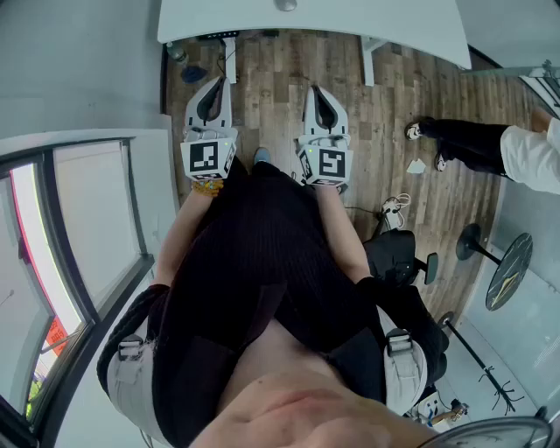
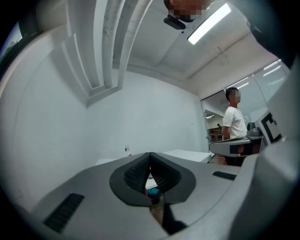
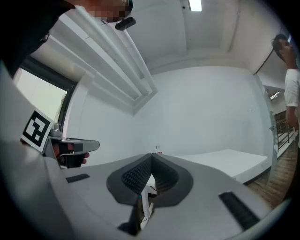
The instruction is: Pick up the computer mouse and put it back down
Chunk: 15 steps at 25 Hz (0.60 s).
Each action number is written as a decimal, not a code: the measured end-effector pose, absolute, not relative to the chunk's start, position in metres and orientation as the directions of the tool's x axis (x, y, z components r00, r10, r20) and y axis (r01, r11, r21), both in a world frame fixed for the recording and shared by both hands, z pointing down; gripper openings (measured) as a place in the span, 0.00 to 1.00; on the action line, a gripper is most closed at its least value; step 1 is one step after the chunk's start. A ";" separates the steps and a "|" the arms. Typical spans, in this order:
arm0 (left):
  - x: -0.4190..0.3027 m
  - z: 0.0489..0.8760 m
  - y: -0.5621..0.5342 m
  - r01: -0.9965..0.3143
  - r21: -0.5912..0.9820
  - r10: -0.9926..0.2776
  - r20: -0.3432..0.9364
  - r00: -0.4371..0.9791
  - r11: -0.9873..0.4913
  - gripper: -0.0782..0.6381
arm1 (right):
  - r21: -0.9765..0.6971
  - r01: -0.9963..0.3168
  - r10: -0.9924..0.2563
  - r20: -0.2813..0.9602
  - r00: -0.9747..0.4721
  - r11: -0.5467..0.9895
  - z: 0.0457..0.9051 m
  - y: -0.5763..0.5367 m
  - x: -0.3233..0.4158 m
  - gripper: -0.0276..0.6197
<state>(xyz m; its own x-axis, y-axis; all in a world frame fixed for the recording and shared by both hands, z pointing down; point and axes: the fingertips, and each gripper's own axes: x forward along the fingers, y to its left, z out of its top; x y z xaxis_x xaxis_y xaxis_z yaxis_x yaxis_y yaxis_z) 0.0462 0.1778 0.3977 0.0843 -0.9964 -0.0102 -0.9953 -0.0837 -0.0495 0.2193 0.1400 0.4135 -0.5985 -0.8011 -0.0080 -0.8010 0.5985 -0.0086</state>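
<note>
Left gripper (image 2: 150, 155): jaws closed tip to tip, nothing held. Right gripper (image 3: 151, 156): the same, jaws together, empty. Both are held level, side by side, above the wood floor (image 1: 385, 114). Computer mouse (image 1: 285, 4) sits on the white table (image 1: 376, 22), well ahead of both jaws, untouched.

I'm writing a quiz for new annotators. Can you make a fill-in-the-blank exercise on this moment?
1. The left gripper and right gripper are both ___, holding nothing.
2. The floor below them is laid in ___ planks.
3. The desk ahead has a ___ top.
4. Another person stands at the head view's ___ edge.

Missing words: shut; wood; white; right.
</note>
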 end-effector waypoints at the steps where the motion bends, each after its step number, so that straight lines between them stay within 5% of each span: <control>1: 0.046 0.394 0.173 -0.996 -0.049 -0.997 -0.019 0.081 -0.080 0.13 | -0.021 -0.803 -0.803 -0.013 -0.596 0.596 0.411 0.134 0.218 0.08; 15: 0.033 0.396 0.133 -0.998 -0.046 -0.999 -0.010 0.051 -0.050 0.13 | -0.047 -0.774 -0.773 0.029 -0.633 0.632 0.412 0.076 0.206 0.09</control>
